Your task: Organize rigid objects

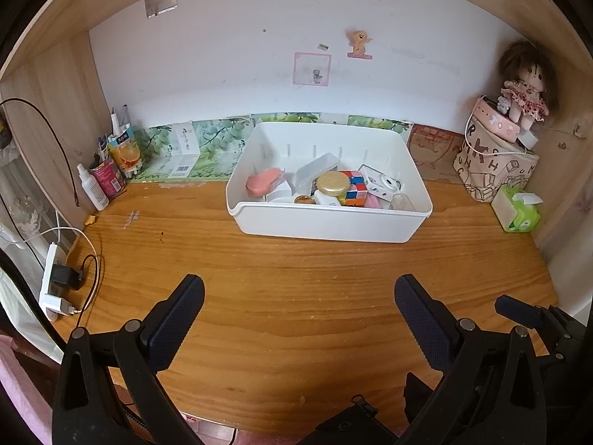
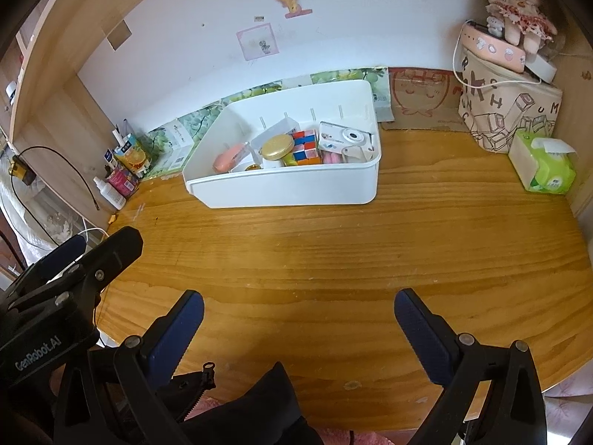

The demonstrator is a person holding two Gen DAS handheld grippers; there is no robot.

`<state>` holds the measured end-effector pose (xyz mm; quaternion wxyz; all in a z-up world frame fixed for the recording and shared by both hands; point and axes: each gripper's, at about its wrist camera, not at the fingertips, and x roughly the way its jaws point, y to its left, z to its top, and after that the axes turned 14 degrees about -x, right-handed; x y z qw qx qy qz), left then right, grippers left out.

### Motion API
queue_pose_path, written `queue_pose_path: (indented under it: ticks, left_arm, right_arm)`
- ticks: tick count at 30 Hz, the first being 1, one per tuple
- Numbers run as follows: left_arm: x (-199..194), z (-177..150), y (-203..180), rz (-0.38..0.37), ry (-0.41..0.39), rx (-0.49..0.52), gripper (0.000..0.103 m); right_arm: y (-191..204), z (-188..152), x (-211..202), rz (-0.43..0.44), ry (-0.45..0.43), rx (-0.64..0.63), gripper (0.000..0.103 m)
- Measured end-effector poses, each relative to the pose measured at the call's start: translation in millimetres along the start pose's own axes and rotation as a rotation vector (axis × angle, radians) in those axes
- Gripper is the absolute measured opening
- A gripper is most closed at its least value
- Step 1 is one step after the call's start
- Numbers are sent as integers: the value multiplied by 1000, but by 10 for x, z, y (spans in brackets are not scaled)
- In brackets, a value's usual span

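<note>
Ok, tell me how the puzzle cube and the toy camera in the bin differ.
The puzzle cube is a blocky cube chequered in many colours; the toy camera is a flat white slab with a round lens. The cube sits mid-bin beside the gold-lidded jar; the camera lies nearer the bin's right wall. Both rest inside the white bin, untouched by either gripper.

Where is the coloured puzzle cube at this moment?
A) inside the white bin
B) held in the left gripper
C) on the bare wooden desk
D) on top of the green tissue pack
A: the puzzle cube lies inside the white bin among other small items, and both grippers are open and hold nothing.
</note>
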<state>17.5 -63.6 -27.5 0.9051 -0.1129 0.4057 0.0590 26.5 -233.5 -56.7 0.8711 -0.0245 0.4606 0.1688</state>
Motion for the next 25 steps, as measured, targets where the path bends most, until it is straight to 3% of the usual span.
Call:
queue_pose_path:
  ticks: [25]
  left_arm:
    - [-12, -71, -95, -32, 24, 39, 102]
  right_arm:
    - [-28, -124, -5, -4, 44, 27, 103]
